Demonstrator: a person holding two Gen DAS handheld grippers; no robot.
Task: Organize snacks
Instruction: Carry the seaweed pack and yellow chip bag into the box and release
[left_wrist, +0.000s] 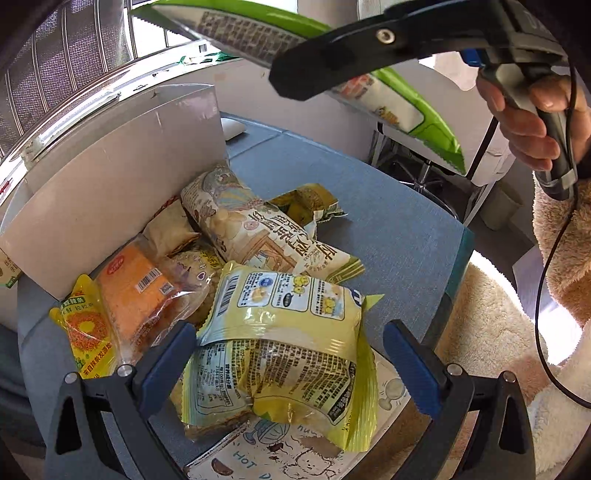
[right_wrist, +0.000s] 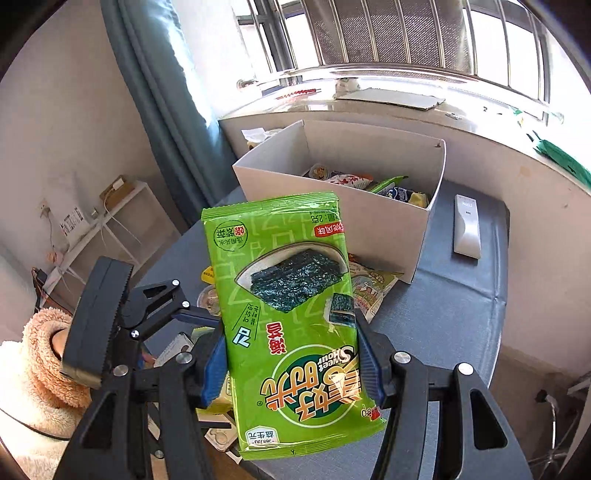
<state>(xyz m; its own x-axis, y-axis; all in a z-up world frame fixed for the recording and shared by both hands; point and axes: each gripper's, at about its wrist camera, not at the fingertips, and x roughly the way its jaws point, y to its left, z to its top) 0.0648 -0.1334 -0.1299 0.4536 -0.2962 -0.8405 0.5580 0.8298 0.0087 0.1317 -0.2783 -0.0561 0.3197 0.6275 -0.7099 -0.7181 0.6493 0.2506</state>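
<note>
My right gripper (right_wrist: 291, 332) is shut on a green seaweed packet (right_wrist: 291, 295), held upright by its lower half between the blue pads. In the left wrist view the same green packet (left_wrist: 406, 103) hangs high above the table, with one black finger (left_wrist: 325, 62) across it. My left gripper (left_wrist: 289, 326) stands open, tilted down over a yellow snack packet (left_wrist: 288, 314) that lies between its fingers without being pressed. A white box (right_wrist: 332, 162) with several snacks inside stands behind the seaweed packet.
A heap of packets lies against the white box wall (left_wrist: 110, 166): a long cream chip bag (left_wrist: 240, 221), an orange cake packet (left_wrist: 129, 291), an olive packet (left_wrist: 306, 203). A white remote (right_wrist: 467, 225) lies right of the box on the blue-grey table (right_wrist: 461, 295). A hand (left_wrist: 528, 125) grips the right handle.
</note>
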